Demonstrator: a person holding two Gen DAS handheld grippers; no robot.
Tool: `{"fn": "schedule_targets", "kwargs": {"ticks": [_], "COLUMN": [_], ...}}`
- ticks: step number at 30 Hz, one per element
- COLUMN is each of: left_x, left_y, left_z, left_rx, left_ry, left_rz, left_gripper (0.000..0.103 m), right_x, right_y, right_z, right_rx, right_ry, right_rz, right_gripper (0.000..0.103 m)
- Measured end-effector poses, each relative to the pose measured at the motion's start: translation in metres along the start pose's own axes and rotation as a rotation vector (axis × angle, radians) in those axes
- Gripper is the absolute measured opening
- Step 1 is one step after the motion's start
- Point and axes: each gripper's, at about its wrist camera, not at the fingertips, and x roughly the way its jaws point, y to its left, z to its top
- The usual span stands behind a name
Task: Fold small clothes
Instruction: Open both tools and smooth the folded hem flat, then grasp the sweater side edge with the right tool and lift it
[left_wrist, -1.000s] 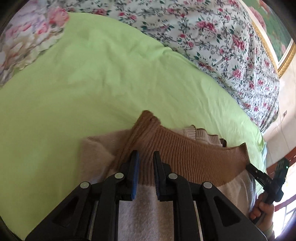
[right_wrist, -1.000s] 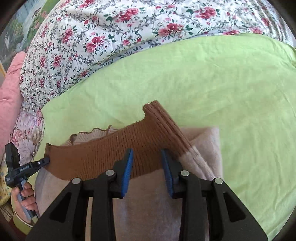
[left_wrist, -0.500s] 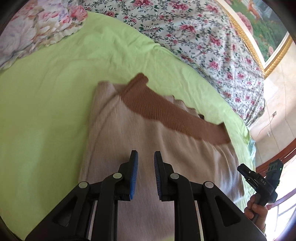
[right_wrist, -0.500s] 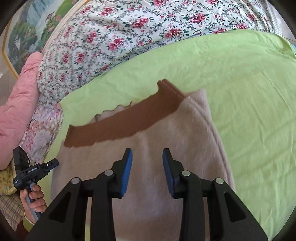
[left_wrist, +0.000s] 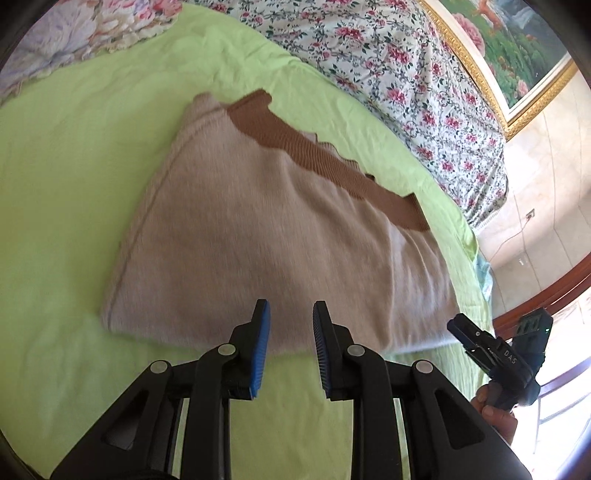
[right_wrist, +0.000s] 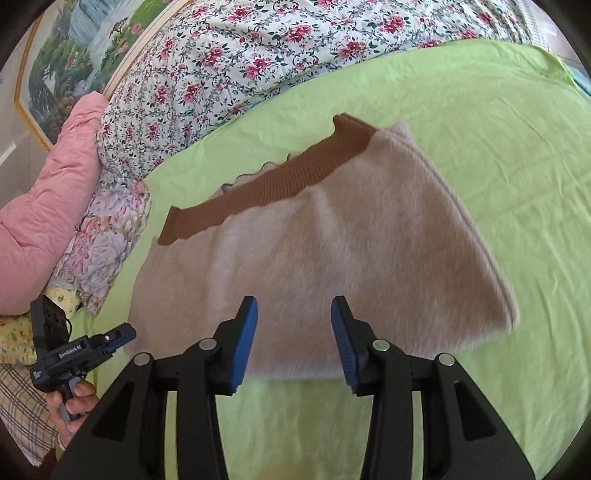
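A beige knitted garment (left_wrist: 266, 236) (right_wrist: 332, 258) lies folded flat on the green sheet, its brown ribbed band (left_wrist: 325, 158) (right_wrist: 258, 192) along the far edge. My left gripper (left_wrist: 291, 317) hovers over the garment's near edge, its jaws opening, with nothing between the blue pads. My right gripper (right_wrist: 294, 314) hangs above the same near edge further along, its jaws opening wider, also with nothing in them. In the left wrist view the right gripper (left_wrist: 498, 354) shows at the lower right; in the right wrist view the left gripper (right_wrist: 81, 350) shows at the lower left.
The green sheet (left_wrist: 74, 147) (right_wrist: 498, 129) spreads around the garment. A floral quilt (left_wrist: 388, 62) (right_wrist: 258, 55) lies behind it, a pink quilt (right_wrist: 48, 206) and a pale flowered pillow (right_wrist: 107, 236) to one side. A framed painting (left_wrist: 509, 48) hangs on the wall.
Both grippers drew back from the brown band to the garment's near edge, and their jaws widened. The band, once bunched at the fingers, now lies flat at the far edge.
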Motion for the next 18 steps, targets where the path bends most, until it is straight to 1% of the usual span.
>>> {"fn": "schedule_targets", "kwargs": {"ticks": [1, 3, 7, 10, 11, 12, 14, 17, 18], "left_x": [0.0, -0.001, 0.0, 0.003, 0.004, 0.003, 0.001, -0.001, -0.001], "left_y": [0.001, 0.0, 0.002, 0.008, 0.011, 0.013, 0.016, 0.015, 0.015], "left_z": [-0.003, -0.013, -0.031, -0.041, -0.043, -0.045, -0.048, -0.047, -0.046], "left_rx": [-0.004, -0.005, -0.004, -0.027, -0.038, -0.055, -0.075, -0.073, -0.075], "left_ry": [0.004, 0.008, 0.027, 0.052, 0.058, 0.058, 0.044, 0.033, 0.032], "left_rz": [-0.002, -0.003, 0.006, 0.006, 0.001, -0.009, -0.02, -0.012, -0.014], "left_gripper": [0.027, 0.035, 0.036, 0.038, 0.045, 0.049, 0.049, 0.05, 0.052], "right_x": [-0.002, -0.005, -0.012, -0.015, -0.016, -0.017, -0.019, -0.021, -0.021], "right_y": [0.001, 0.002, 0.006, 0.009, 0.01, 0.012, 0.015, 0.018, 0.018], "right_z": [-0.004, -0.011, -0.027, -0.036, -0.038, -0.04, -0.043, -0.045, -0.046], "right_rx": [0.005, 0.015, 0.022, 0.034, 0.037, 0.035, 0.025, 0.02, 0.019], "right_ry": [0.001, 0.002, 0.002, 0.005, 0.007, 0.008, 0.01, 0.008, 0.008], "right_rz": [0.003, 0.012, 0.024, 0.041, 0.047, 0.05, 0.052, 0.055, 0.056], "right_gripper": [0.043, 0.044, 0.045, 0.047, 0.047, 0.048, 0.048, 0.048, 0.049]}}
